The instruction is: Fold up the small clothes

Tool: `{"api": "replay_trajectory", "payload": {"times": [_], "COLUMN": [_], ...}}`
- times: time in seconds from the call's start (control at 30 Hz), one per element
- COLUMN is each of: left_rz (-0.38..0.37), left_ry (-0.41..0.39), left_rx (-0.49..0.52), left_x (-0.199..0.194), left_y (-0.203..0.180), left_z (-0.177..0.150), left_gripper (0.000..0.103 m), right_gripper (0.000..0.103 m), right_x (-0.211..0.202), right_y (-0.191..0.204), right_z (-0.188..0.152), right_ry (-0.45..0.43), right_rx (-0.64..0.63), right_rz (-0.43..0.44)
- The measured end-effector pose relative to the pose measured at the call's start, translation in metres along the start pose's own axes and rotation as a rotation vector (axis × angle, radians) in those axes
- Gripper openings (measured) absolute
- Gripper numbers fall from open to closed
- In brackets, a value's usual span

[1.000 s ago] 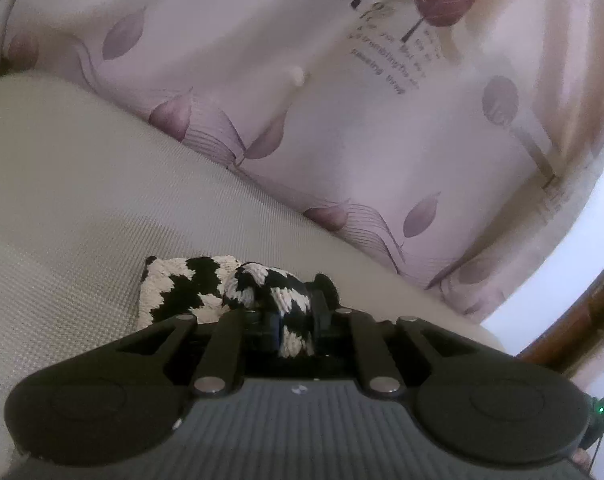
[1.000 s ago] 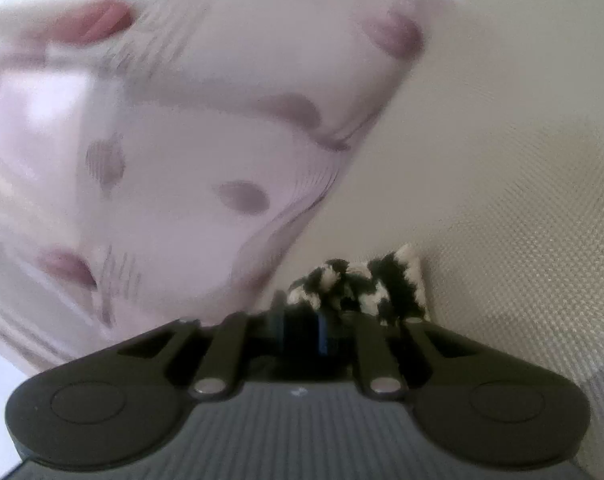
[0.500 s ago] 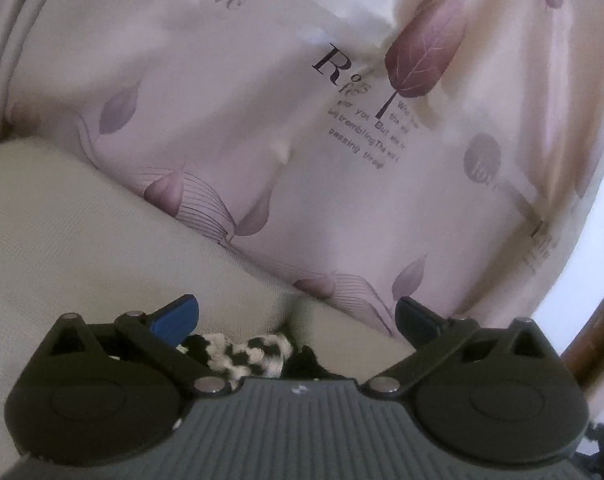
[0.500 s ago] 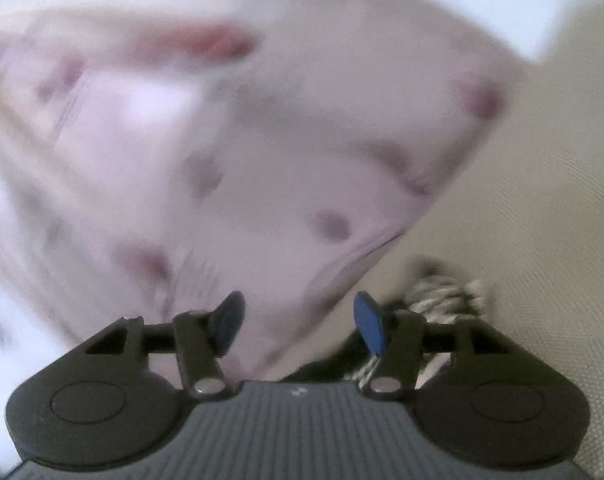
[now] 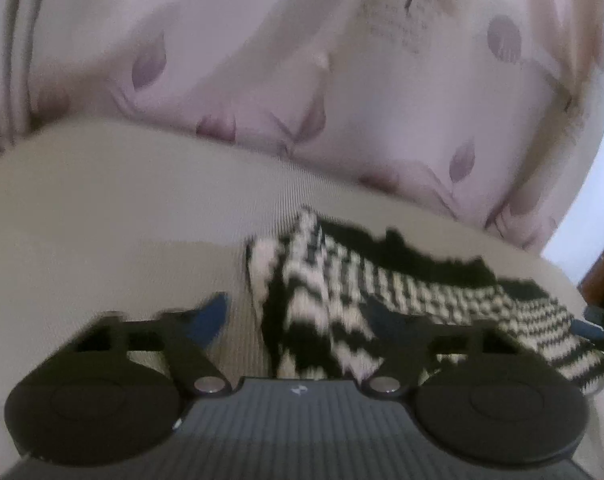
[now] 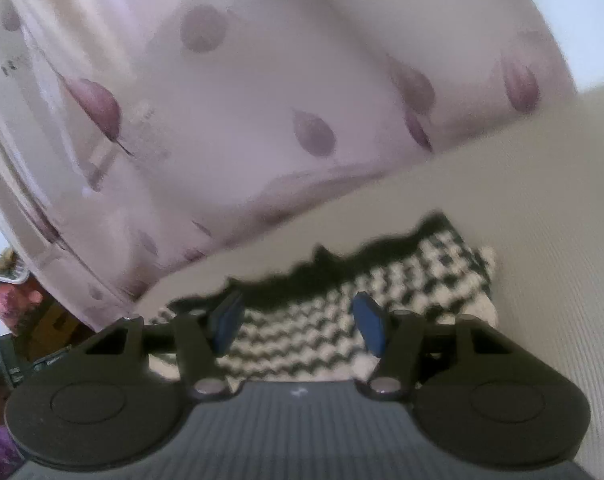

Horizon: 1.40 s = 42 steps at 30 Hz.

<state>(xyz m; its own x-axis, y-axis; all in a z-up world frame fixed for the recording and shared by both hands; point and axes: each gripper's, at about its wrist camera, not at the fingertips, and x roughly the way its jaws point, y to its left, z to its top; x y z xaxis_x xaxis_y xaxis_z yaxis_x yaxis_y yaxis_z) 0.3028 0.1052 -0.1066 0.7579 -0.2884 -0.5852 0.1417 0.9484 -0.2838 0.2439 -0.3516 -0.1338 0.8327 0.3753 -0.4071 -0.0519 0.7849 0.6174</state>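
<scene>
**Two open grippers over one knit**

Left wrist view: the left gripper [image 5: 298, 316] has its fingers apart, the black-and-white knit [image 5: 382, 300] lying between them on the beige cushion [image 5: 122, 220] and trailing toward 3 o'clock.

Right wrist view: the right gripper [image 6: 298, 322] is spread too, just above the knit [image 6: 342, 304]. A leaf-print sheet [image 6: 262, 80] fills 12 o'clock.

Pale leaf-printed curtain [image 5: 382, 92] hangs behind a beige cushion [image 5: 122, 200].
</scene>
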Motion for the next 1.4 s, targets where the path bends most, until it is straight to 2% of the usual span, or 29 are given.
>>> {"api": "replay_trajectory", "payload": {"times": [0.03,0.07,0.2,0.27,0.37,0.5,0.53,0.57,0.6,0.67,0.73,0.83,0.9,0.93,1.0,1.13,1.2,1.23,1.3,1.37,1.4], "left_rz": [-0.022,-0.048,-0.117,-0.136,-0.115,-0.115,-0.104,-0.1,-0.097,-0.067,-0.042,-0.079,-0.119,-0.125,-0.096,-0.006,0.037,0.048,0.017,0.012,0.017], "left_ry": [0.013,0.015,-0.028,-0.004,0.074,0.037,0.021,0.013,0.001,-0.066,-0.14,-0.159,-0.128,-0.104,-0.085,-0.053,-0.044,-0.041,-0.062,-0.066,-0.066], "left_rx": [-0.012,-0.03,-0.047,-0.024,-0.046,-0.044,-0.046,-0.046,-0.039,0.012,0.087,0.108,0.089,0.084,0.091,0.053,0.033,0.021,-0.001,0.02,0.03], "left_x": [0.001,-0.001,-0.025,-0.035,-0.041,-0.05,-0.052,-0.051,-0.055,-0.067,-0.074,-0.064,-0.044,-0.03,-0.006,0.032,0.042,0.045,0.043,0.043,0.043], "left_y": [0.001,0.003,0.0,0.0,0.014,0.024,0.023,0.02,0.016,0.004,-0.016,-0.039,-0.051,-0.056,-0.064,-0.053,-0.039,-0.031,-0.018,-0.017,-0.019], "left_z": [-0.004,-0.009,-0.02,-0.027,-0.046,-0.047,-0.043,-0.037,-0.032,-0.025,-0.013,0.002,0.008,0.009,0.008,0.003,0.0,-0.003,-0.005,-0.006,-0.006], "left_gripper": [0.02,0.012,0.011,0.011,0.012,0.021,0.028,0.042,0.05,0.078,0.083,0.081,0.074,0.067,0.06,0.059,0.054,0.049,0.049,0.049,0.049], "right_gripper": [0.061,0.061,0.059,0.059,0.058,0.058,0.059,0.059,0.06,0.061,0.061,0.061,0.061,0.061,0.06,0.058,0.049,0.043,0.036,0.035,0.035], "right_x": [-0.002,-0.001,-0.009,-0.017,-0.037,-0.059,-0.062,-0.064,-0.067,-0.073,-0.078,-0.075,-0.064,-0.057,-0.041,-0.012,-0.002,0.0,-0.003,-0.011,-0.016], "right_y": [-0.003,-0.006,-0.012,-0.01,-0.012,-0.017,-0.017,-0.017,-0.017,-0.013,-0.008,-0.001,0.001,0.003,0.007,0.005,-0.003,-0.008,-0.021,-0.031,-0.036], "right_z": [-0.004,-0.007,-0.02,-0.027,-0.041,-0.055,-0.055,-0.055,-0.053,-0.047,-0.039,-0.026,-0.017,-0.013,-0.005,0.005,0.004,0.002,-0.006,-0.017,-0.021], "right_ry": [0.007,0.015,0.033,0.047,0.06,0.066,0.067,0.066,0.061,0.029,-0.008,-0.037,-0.036,-0.039,-0.043,-0.021,0.02,0.041,0.077,0.089,0.081], "right_rx": [0.004,0.011,0.019,-0.013,-0.04,-0.027,-0.021,-0.016,-0.012,-0.006,-0.011,-0.047,-0.052,-0.058,-0.082,-0.146,-0.175,-0.176,-0.181,-0.224,-0.228], "right_rz": [-0.008,-0.016,-0.02,-0.03,-0.02,-0.008,-0.006,-0.003,0.0,0.018,0.031,0.005,0.006,0.01,-0.003,-0.075,-0.155,-0.175,-0.216,-0.253,-0.24]}}
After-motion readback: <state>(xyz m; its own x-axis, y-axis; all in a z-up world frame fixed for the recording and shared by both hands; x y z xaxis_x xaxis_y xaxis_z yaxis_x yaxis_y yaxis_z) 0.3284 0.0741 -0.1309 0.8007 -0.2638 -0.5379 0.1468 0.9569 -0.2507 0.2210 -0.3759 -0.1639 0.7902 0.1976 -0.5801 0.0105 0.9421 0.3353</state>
